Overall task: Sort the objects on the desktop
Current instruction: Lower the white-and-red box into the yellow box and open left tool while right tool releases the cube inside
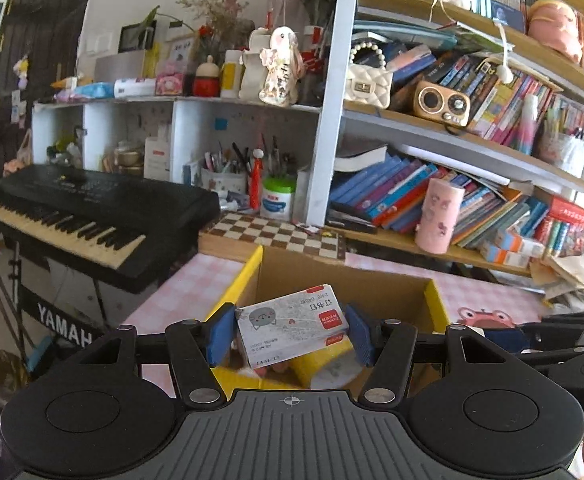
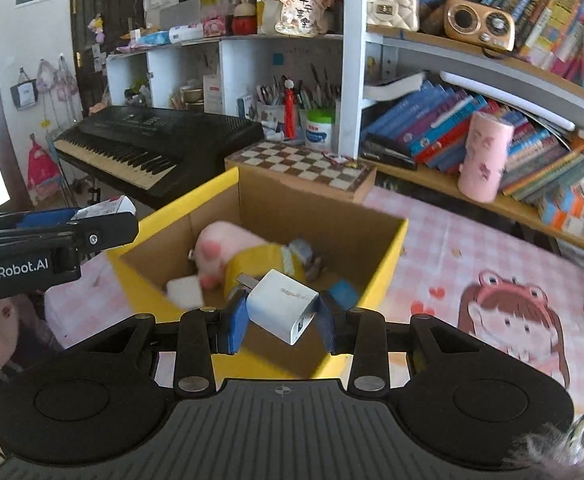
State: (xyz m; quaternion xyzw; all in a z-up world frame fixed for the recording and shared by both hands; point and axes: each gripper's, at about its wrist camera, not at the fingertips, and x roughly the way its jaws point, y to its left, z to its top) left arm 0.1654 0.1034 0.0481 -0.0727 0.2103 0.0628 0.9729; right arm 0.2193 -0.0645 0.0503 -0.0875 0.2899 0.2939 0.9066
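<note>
- Looking along the left gripper (image 1: 290, 336) in the left wrist view: blue pads clamped on a small staple box (image 1: 292, 326), flat grey cardboard printed with a cartoon cat and a red label, held at lower centre of the frame above the open carton.
- Behind and beneath it, a cardboard box (image 1: 376, 280) with brown inner walls and yellow outer faces, flaps open; contents mostly hidden, only blurred yellow and white shapes showing at the bottom.
- Resting on a pink checked tablecloth (image 1: 196, 284), with a brown-and-cream chessboard (image 1: 280, 234) just behind at centre.
- At far right edge, part of the right gripper (image 1: 564, 340), black, seen sideways.
- Turning to the right wrist view: right gripper (image 2: 282, 312) closed on a white charger plug (image 2: 282, 306), glossy, cube-shaped, tilted, metal prongs pointing to upper left, held over the near wall of the cardboard box (image 2: 384, 264).
- Inside the carton: a soft pink plush toy (image 2: 220, 248), a yellow tape roll (image 2: 260, 264), a flat white block (image 2: 184, 292) at lower left, blurred grey and blue items to the right.
- At left edge, the left gripper (image 2: 72, 220) with the staple box (image 2: 108, 206) between its fingers.
</note>
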